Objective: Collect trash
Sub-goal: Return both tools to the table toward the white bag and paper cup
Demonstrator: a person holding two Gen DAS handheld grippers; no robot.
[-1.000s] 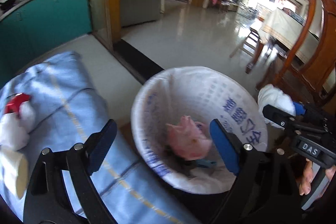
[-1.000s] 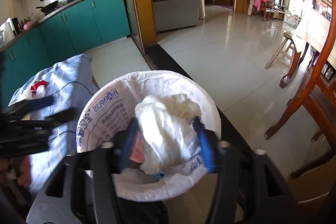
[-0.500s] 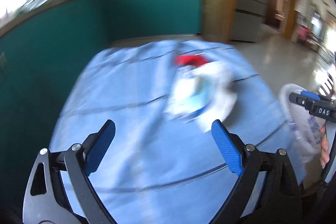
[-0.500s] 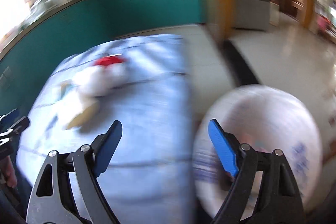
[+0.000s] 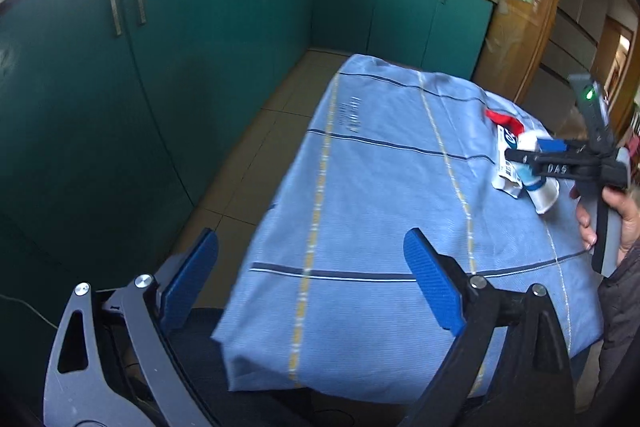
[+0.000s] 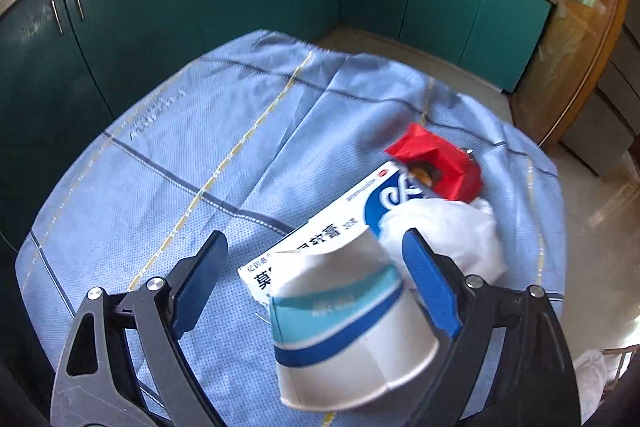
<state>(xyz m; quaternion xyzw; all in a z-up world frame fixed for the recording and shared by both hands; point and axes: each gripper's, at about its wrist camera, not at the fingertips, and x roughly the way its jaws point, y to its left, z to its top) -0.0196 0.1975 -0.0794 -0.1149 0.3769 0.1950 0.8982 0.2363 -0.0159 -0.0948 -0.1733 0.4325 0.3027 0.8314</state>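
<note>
From the left wrist view, the left claw (image 5: pixel 312 283) hangs with its blue pads spread wide and nothing between them, over the near end of a counter draped in a light blue cloth (image 5: pixel 384 187) with yellow and dark stripes. Along the far right edge of that cloth sits a small heap of trash: a red wrapper (image 5: pixel 505 119), a white and blue box (image 5: pixel 507 163) and a crushed paper cup (image 5: pixel 545 195). The right claw (image 5: pixel 520 157), held by a person's hand (image 5: pixel 612 211), points in from the right right over that heap. Teal cabinets (image 5: pixel 200 67) run along the wall behind, with a pan and a pot up on top.

From the right wrist view, the right claw (image 6: pixel 316 279) has its jaws wide apart, having just been opening. The paper cup (image 6: pixel 344 331), white with blue bands and dented, lies on its side between the pads, close against the right one; I cannot tell whether that pad touches it. Behind the cup lies the box (image 6: pixel 332 227) printed in blue, partly under it. A crumpled white tissue (image 6: pixel 444 231) sits just right of the box, and the red wrapper (image 6: pixel 436 163) lies beyond, touching the box's far end. All of it rests on the blue cloth (image 6: pixel 180 155).
</note>
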